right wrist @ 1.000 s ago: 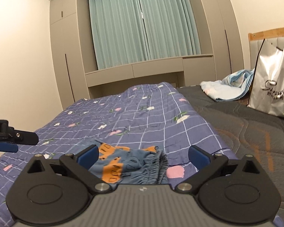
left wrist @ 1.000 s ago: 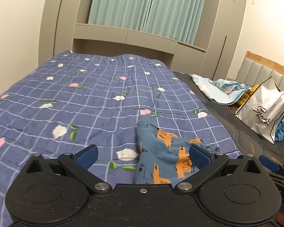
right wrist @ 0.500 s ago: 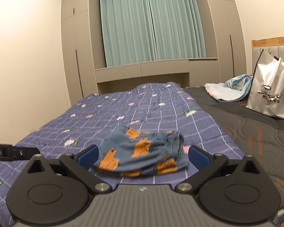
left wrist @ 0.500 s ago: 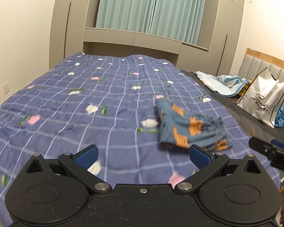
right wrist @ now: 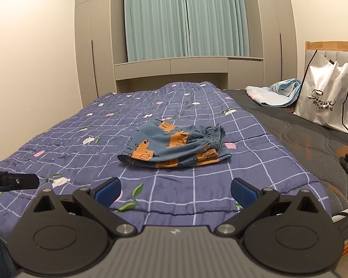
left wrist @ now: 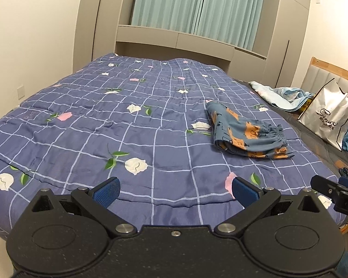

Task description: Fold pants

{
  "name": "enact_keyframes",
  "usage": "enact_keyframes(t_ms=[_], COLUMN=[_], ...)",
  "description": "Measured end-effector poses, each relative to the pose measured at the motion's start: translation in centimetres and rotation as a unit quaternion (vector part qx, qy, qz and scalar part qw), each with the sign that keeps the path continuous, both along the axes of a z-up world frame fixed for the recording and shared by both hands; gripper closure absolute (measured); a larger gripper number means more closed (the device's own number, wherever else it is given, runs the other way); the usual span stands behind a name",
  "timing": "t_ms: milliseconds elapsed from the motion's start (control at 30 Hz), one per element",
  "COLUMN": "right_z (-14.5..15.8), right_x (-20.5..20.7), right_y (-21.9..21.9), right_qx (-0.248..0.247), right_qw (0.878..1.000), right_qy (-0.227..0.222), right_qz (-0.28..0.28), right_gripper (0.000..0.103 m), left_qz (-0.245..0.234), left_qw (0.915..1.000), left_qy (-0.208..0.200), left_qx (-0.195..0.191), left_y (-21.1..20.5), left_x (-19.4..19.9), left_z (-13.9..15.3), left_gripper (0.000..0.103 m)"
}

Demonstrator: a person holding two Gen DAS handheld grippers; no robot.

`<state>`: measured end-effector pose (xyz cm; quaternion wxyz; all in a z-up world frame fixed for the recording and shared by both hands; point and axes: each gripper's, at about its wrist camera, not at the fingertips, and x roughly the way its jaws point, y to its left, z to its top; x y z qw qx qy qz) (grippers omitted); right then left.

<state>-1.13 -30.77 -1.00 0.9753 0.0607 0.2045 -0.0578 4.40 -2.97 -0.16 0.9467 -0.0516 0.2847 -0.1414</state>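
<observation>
Right wrist view: pants (right wrist: 174,147) lie folded in a compact bundle on the quilt (right wrist: 197,185); right gripper (right wrist: 175,191) and left gripper (left wrist: 174,191) gape empty, well apart from them — folding looks finished; next, perhaps only a tidying press.

quilt (left wrist: 127,125): blue floral check | white bag (right wrist: 324,102) (black lettering) beside headboard (right wrist: 331,46) | light-blue blanket (right wrist: 273,92) | teal curtains (right wrist: 185,16)

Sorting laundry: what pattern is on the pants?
Blue pants with orange blocks; right wrist view shows it best.
</observation>
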Motion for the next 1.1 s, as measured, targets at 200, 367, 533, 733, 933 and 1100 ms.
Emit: enact_keyframes(t_ms=[200,367,533,733,933,1100], right_z=[0.13,0.06,0.03,-0.05,-0.07,-0.07], right_x=[-0.13,-0.14,-0.12,-0.08,-0.06,-0.06], right_y=[-0.22,-0.34,-0.35,-0.28,-0.26,-0.24], right_qx=[-0.001,0.001,0.002,0.002,0.002,0.002], right_qw=[1.0,1.0,1.0,1.0,1.0,1.0], right_qy=[-0.003,-0.003,-0.002,0.0,0.0,0.0], right_qz=[-0.002,-0.002,-0.001,0.002,0.002,0.001], right_gripper=[0.0,0.0,0.0,0.0,0.0,0.0], left_qz=[-0.002,-0.003,-0.006,-0.006,-0.005,-0.005], left_qw=[1.0,1.0,0.9999,0.9999,0.9999,0.9999], left_qy=[0.0,0.002,0.006,0.007,0.007,0.007], left_qx=[0.004,0.007,0.007,0.008,0.007,0.007], left_y=[-0.3,-0.45,-0.55,-0.6,-0.58,-0.56], left_x=[-0.09,-0.17,-0.19,-0.19,-0.24,-0.24], left_z=[-0.07,-0.24,-0.39,-0.49,-0.51,-0.5], left_gripper=[0.001,0.001,0.001,0.001,0.001,0.001])
